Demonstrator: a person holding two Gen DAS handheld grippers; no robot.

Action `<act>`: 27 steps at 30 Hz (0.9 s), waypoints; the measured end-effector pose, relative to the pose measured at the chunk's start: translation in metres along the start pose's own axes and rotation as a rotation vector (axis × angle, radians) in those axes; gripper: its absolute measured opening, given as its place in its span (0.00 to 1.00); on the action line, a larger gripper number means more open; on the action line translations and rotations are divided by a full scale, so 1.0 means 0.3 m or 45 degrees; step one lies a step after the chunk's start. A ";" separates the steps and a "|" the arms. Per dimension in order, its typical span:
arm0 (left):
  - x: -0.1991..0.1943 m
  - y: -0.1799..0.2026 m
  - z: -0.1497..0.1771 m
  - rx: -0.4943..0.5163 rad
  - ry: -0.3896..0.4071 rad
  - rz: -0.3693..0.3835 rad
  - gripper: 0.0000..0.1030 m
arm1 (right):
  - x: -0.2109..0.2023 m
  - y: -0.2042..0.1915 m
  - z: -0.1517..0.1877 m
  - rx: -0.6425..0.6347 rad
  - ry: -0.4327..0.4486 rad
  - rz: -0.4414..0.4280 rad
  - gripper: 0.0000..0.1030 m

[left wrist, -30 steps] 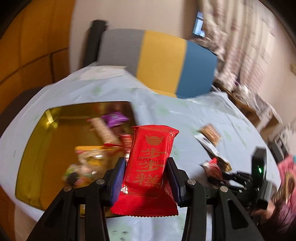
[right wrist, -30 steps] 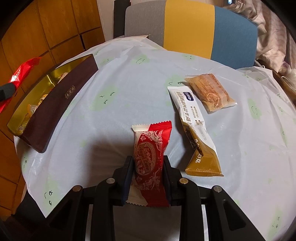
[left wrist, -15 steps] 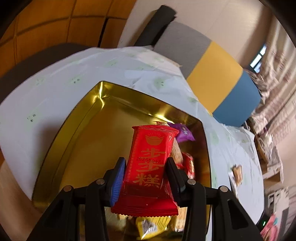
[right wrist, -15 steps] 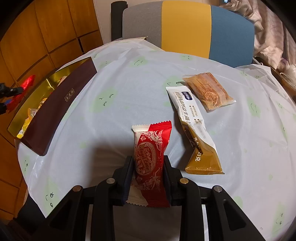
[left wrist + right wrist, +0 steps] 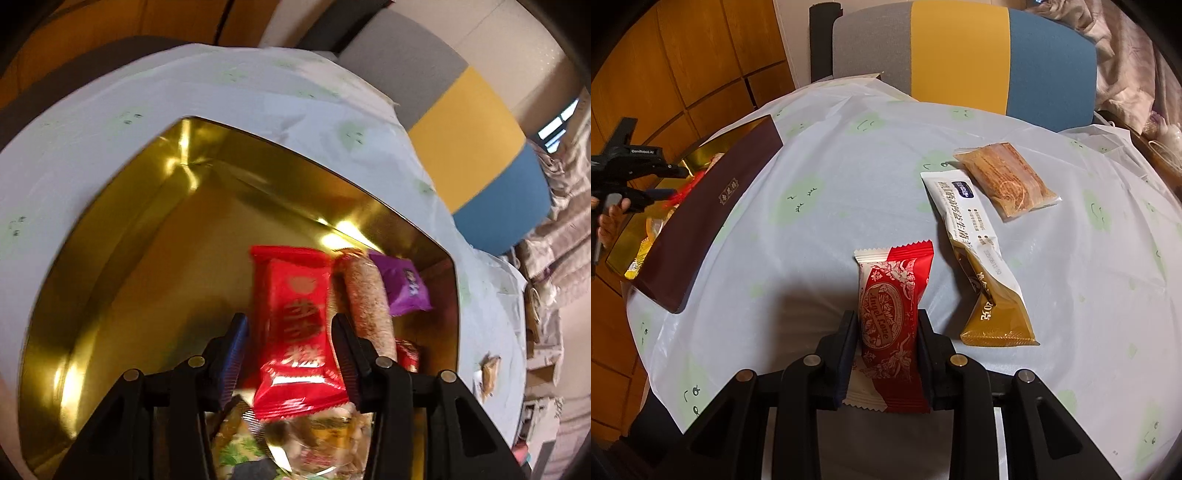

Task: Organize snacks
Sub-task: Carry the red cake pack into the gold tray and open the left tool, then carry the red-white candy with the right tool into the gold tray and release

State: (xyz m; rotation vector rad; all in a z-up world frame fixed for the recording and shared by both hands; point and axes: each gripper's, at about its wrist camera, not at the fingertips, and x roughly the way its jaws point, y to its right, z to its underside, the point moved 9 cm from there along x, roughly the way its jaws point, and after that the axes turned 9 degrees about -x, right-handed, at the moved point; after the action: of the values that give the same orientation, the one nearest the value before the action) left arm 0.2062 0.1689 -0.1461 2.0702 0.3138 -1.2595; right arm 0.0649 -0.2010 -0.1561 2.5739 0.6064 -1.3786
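In the left wrist view my left gripper (image 5: 290, 328) is over the gold tray (image 5: 122, 236). Its jaws stand apart with gaps on both sides of the plain red snack packet (image 5: 295, 325), which is blurred and tilted between them. In the right wrist view my right gripper (image 5: 886, 325) is shut on a red and white patterned packet (image 5: 892, 317) just above the tablecloth. The left gripper (image 5: 631, 173) also shows there at the far left, over the tray (image 5: 628, 236).
In the tray lie a long oat bar (image 5: 367, 306), a purple packet (image 5: 404, 288) and clear-wrapped snacks (image 5: 314, 443). On the tablecloth lie a white and gold packet (image 5: 979, 251) and a clear-wrapped pastry (image 5: 1006, 179). The tray has a dark brown outer wall (image 5: 705, 214). A grey, yellow and blue chair (image 5: 964, 55) stands behind.
My left gripper moved down into the tray and its jaws opened; the plain red packet has slipped and tilted between them. My right gripper has kept still with its packet.
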 end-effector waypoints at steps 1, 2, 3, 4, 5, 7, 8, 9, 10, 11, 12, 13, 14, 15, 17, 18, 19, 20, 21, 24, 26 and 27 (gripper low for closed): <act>-0.015 -0.005 0.001 0.007 0.019 -0.005 0.45 | 0.000 0.000 0.000 0.000 0.000 0.002 0.29; -0.035 -0.009 0.004 0.018 0.045 -0.017 0.45 | 0.001 -0.001 0.000 -0.002 -0.001 0.003 0.29; -0.053 -0.012 0.005 0.031 0.069 -0.029 0.45 | 0.001 -0.002 0.000 -0.003 -0.001 0.004 0.29; -0.079 -0.013 0.012 0.058 0.102 -0.047 0.45 | 0.000 -0.002 0.002 -0.004 0.000 0.004 0.29; -0.104 -0.010 0.024 0.092 0.131 -0.062 0.45 | 0.000 -0.002 0.002 -0.001 0.002 0.005 0.30; -0.145 0.000 0.046 0.150 0.172 -0.090 0.45 | -0.001 -0.002 0.002 0.004 0.005 0.009 0.30; -0.165 0.006 0.061 0.185 0.193 -0.103 0.45 | 0.000 -0.002 0.002 0.004 0.006 0.013 0.30; -0.187 0.013 0.081 0.222 0.219 -0.111 0.45 | -0.001 -0.003 0.004 0.003 0.007 0.015 0.30; -0.209 0.021 0.105 0.263 0.242 -0.116 0.45 | -0.001 -0.003 0.003 0.002 0.008 0.018 0.30; -0.226 0.028 0.126 0.294 0.257 -0.122 0.45 | -0.001 -0.004 0.003 0.004 0.010 0.019 0.30; -0.240 0.033 0.144 0.317 0.267 -0.126 0.45 | -0.001 -0.004 0.003 0.005 0.011 0.020 0.30; -0.257 0.038 0.167 0.343 0.279 -0.128 0.45 | -0.001 -0.005 0.003 0.005 0.012 0.022 0.30; -0.272 0.043 0.189 0.364 0.290 -0.126 0.45 | -0.002 -0.005 0.003 0.006 0.013 0.023 0.30; -0.281 0.049 0.205 0.378 0.295 -0.124 0.45 | -0.003 -0.005 0.004 0.008 0.013 0.024 0.30; -0.297 0.062 0.246 0.391 0.283 -0.102 0.45 | -0.003 -0.005 0.004 0.009 0.014 0.028 0.30; -0.302 0.064 0.259 0.389 0.278 -0.090 0.45 | -0.003 -0.005 0.005 0.010 0.014 0.030 0.30; -0.309 0.067 0.277 0.394 0.279 -0.085 0.45 | -0.004 -0.006 0.006 0.012 0.013 0.031 0.30; -0.316 0.070 0.293 0.411 0.289 -0.091 0.45 | -0.004 -0.007 0.005 0.014 0.011 0.033 0.30; -0.317 0.077 0.303 0.431 0.299 -0.102 0.45 | -0.004 -0.007 0.005 0.014 0.007 0.036 0.30; -0.327 0.087 0.332 0.493 0.325 -0.129 0.45 | -0.005 -0.008 0.001 0.023 -0.005 0.042 0.30; -0.337 0.086 0.343 0.513 0.341 -0.132 0.45 | -0.006 -0.009 0.002 0.036 -0.009 0.039 0.30; -0.338 0.085 0.350 0.518 0.338 -0.128 0.45 | -0.007 -0.009 0.001 0.043 -0.012 0.037 0.30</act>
State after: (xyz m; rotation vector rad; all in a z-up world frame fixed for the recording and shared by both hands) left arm 0.0963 0.0949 -0.0797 2.6077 0.3017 -1.1794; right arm 0.0625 -0.1994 -0.1545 2.5903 0.5464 -1.4028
